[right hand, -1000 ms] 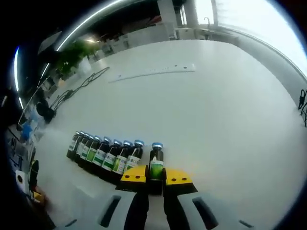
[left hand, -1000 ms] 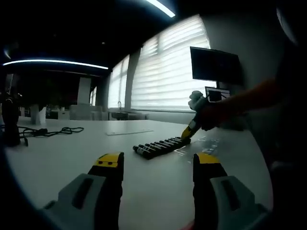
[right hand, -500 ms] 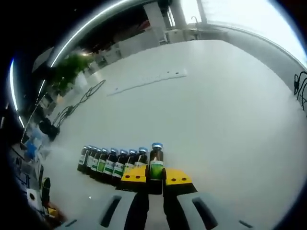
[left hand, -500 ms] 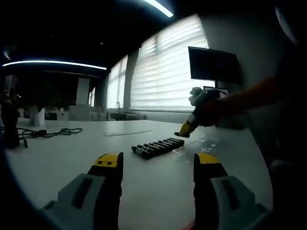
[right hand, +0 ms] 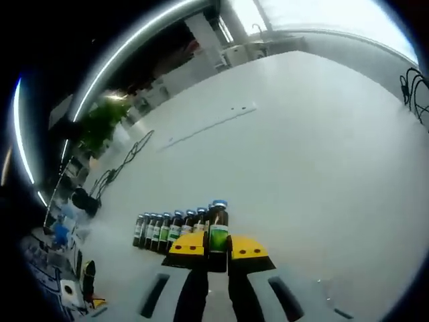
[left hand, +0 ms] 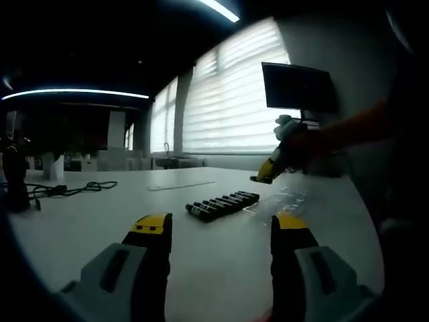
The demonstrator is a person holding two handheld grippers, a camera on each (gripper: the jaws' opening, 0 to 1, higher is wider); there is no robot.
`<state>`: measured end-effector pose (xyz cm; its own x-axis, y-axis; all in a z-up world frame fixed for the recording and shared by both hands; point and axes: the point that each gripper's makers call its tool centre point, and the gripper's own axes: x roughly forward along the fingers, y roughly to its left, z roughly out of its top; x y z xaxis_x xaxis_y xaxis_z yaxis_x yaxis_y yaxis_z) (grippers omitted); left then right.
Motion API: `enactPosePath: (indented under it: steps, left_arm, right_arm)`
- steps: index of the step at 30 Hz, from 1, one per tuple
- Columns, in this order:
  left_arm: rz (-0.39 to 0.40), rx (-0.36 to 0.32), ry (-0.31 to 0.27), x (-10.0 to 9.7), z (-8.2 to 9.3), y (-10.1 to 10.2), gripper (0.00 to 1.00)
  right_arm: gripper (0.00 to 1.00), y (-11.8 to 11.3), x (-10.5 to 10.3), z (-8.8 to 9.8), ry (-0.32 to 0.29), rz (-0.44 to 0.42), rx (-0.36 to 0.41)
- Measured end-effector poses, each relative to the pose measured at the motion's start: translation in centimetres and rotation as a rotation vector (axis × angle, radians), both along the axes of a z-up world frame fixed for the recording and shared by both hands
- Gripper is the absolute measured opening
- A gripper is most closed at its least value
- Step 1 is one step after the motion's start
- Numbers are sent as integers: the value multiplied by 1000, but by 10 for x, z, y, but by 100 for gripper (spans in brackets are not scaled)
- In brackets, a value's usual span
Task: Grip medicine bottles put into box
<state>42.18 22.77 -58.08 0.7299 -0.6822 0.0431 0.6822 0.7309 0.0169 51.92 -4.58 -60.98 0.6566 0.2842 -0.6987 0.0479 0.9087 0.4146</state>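
Your right gripper point(right hand: 216, 249) had its jaws clamped on a bottle point(right hand: 218, 228), raised above the counter point(right hand: 301, 161), the row point(right hand: 167, 228) just left of the jaws. Your left gripper point(left hand: 218, 235) hung level, jaws apart, the row ahead.

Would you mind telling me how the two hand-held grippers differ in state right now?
The right hand-held gripper is shut on a bottle with a green label; the left hand-held gripper is open and holds nothing. The right one hangs above the table, near the bottle row; the left sits apart from that row. Both have yellow-tipped jaws.
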Motion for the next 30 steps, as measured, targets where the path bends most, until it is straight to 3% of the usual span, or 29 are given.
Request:
enactPosePath:
  steps: [17,24,30]
  left_arm:
    - [-11,-9,3,-3,2,-2,52]
    - [-15,-5,3,-3,2,-3,52]
    - [-16,-3,5,-3,1,-3,52]
  right_arm:
    - [6,40,-40,44,-77,2,106]
    - [6,69,-62,45,-77,30,163]
    - [6,85,-71,34,-61,36,187]
